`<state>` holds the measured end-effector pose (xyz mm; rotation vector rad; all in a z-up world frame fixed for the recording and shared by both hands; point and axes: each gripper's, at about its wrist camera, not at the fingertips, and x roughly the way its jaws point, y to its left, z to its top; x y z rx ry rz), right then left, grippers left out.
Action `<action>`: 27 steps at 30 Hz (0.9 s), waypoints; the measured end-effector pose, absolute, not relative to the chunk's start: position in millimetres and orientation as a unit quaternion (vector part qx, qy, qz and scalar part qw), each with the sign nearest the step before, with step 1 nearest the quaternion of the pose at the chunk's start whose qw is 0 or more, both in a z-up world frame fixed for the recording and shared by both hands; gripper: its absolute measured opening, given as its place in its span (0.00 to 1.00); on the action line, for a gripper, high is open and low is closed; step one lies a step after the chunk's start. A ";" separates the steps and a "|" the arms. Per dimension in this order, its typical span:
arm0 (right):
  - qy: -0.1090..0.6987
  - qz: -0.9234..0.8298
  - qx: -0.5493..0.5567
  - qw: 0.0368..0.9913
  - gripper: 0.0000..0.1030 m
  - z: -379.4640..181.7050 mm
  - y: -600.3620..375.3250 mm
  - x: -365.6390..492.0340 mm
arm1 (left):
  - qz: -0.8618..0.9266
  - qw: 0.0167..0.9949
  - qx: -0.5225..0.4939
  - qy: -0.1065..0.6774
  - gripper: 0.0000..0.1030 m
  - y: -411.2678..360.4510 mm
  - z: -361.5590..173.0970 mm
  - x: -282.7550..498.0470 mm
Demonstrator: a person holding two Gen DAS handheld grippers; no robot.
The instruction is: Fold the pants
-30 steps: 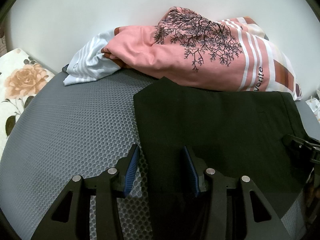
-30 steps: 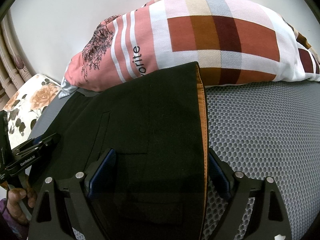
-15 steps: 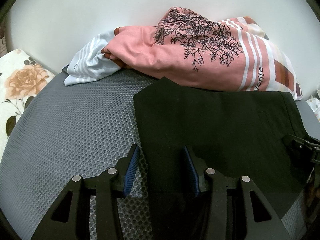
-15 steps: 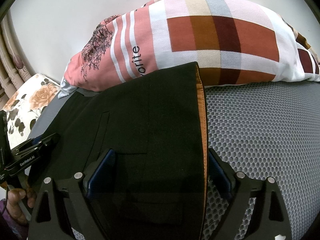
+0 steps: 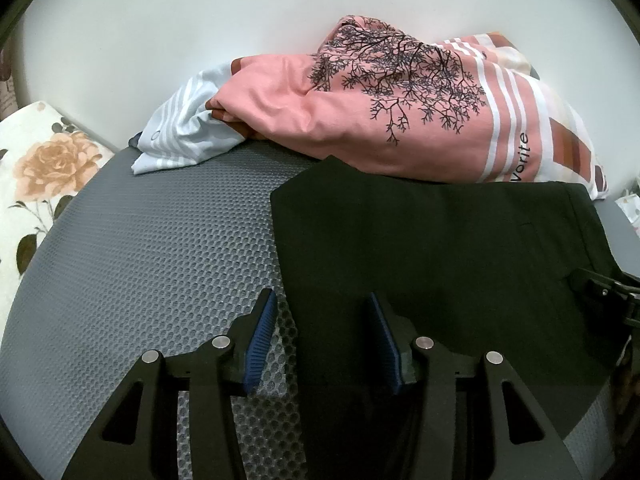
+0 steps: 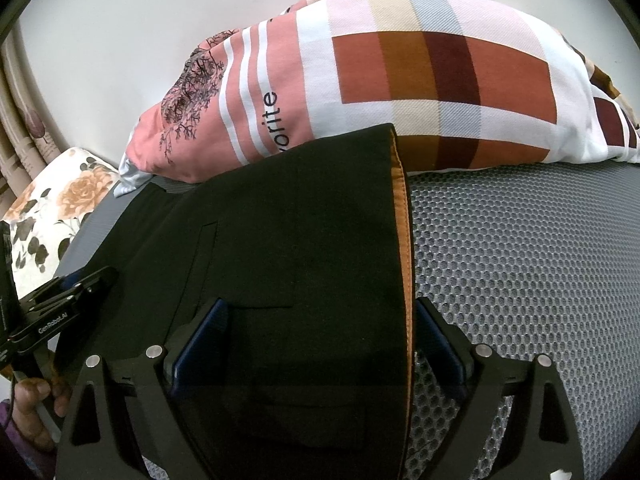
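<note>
Black folded pants (image 5: 432, 248) lie flat on a grey mesh surface (image 5: 152, 264). In the right wrist view the pants (image 6: 280, 232) show an orange inner band (image 6: 404, 232) along their right edge. My left gripper (image 5: 322, 336) is open, its jaws straddling the pants' left edge near the front. My right gripper (image 6: 320, 344) is open wide, its jaws on either side of the pants' right end and orange band. Neither holds the cloth. The left gripper's body also shows at the left of the right wrist view (image 6: 60, 304).
A pink, white and plaid quilt (image 5: 400, 112) is piled against the white wall just behind the pants; it also shows in the right wrist view (image 6: 400, 72). A pale striped cloth (image 5: 180, 140) lies to its left. A floral cushion (image 5: 44, 176) sits at far left.
The right gripper has edged slightly back and lower over the pants. The left gripper and the pants have not visibly moved.
</note>
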<state>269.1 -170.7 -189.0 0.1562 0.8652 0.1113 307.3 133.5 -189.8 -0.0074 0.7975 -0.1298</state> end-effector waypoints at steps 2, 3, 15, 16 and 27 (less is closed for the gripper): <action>0.419 0.054 0.076 0.903 0.88 -189.0 -170.3 269.4 | -0.063 0.920 -0.003 0.388 0.48 133.7 -189.7 307.9; 0.419 0.054 0.075 0.903 0.88 -189.0 -170.1 269.6 | -0.062 0.920 -0.003 0.388 0.48 133.8 -189.5 307.7; 0.421 0.050 0.070 0.903 0.91 -189.2 -172.8 267.7 | -0.037 0.927 0.012 0.373 0.59 141.4 -186.8 308.8; 0.422 0.051 0.071 0.903 0.92 -189.3 -173.3 267.2 | -0.035 0.929 0.014 0.369 0.60 139.7 -186.8 308.0; 0.402 0.017 0.055 0.914 0.96 -168.8 -169.4 252.4 | 0.018 0.951 0.068 0.300 0.82 148.1 -156.5 282.5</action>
